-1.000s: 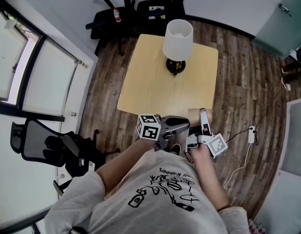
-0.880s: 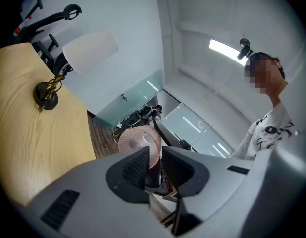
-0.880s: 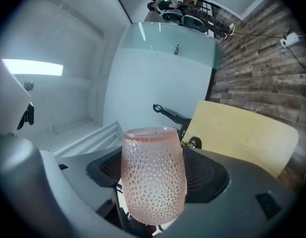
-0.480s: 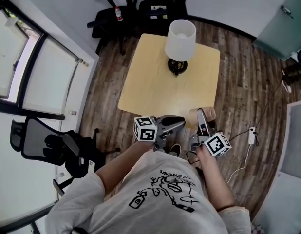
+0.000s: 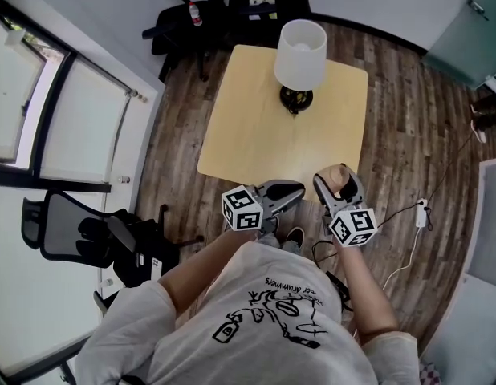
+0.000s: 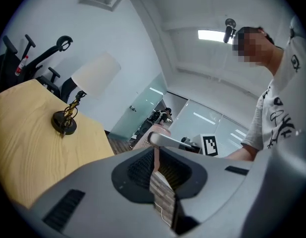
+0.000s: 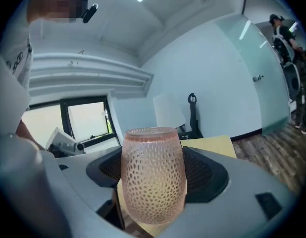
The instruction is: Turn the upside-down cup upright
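Pink and dimpled, the cup (image 5: 341,181) shows in the head view clamped in the right gripper (image 5: 339,188), at the near right corner of the wooden table (image 5: 256,135). A lamp (image 5: 300,50) stands at the far side.

Left gripper view: the left gripper (image 6: 154,150) is closing its jaws, with only a thin, empty slit between them.

Right gripper view: both jaws press the cup's sides, rim uppermost.

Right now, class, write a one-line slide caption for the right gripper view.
Pink dimpled cup gripped between the jaws, wooden table beyond.
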Available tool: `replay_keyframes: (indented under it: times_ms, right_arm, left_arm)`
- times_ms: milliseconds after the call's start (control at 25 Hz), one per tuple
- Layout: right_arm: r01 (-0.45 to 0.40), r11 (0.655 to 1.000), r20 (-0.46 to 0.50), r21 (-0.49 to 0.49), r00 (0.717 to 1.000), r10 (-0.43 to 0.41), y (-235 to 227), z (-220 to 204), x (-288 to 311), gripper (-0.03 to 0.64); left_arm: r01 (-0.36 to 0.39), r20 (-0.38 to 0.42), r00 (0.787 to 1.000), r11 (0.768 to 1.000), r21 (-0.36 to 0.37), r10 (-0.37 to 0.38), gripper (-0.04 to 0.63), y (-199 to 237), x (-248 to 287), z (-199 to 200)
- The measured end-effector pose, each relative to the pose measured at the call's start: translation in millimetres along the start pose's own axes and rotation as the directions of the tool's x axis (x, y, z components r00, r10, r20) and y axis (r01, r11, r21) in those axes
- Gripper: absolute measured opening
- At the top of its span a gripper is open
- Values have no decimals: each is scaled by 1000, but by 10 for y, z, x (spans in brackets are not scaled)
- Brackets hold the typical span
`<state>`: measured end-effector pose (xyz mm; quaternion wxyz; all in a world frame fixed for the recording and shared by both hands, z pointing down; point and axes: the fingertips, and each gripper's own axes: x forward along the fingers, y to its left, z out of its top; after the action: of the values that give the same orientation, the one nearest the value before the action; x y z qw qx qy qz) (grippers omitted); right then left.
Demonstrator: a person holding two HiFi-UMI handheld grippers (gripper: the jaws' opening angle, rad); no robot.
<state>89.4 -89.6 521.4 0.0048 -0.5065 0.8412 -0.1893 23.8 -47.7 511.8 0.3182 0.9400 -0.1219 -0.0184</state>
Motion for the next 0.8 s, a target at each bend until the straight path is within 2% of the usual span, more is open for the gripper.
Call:
replay_keyframes:
  times_ms: [240,520,800]
  right_arm:
    - [-8,991,-65,-135,998,-1,-44,-318,116,360]
    - [-26,968,-122,-250,993,-4,-79,-686,226,360]
    - [-22,959,-132,-282,991,-16,-117,-998,347,360]
  left_arm:
    - [-29,-30,999,998,59,31,26,140,24,-117]
    - [-50,-70,996,995,86,57,21,332,70,-269]
    - [-76,-77,994,994,80,82,20,546,90,-440]
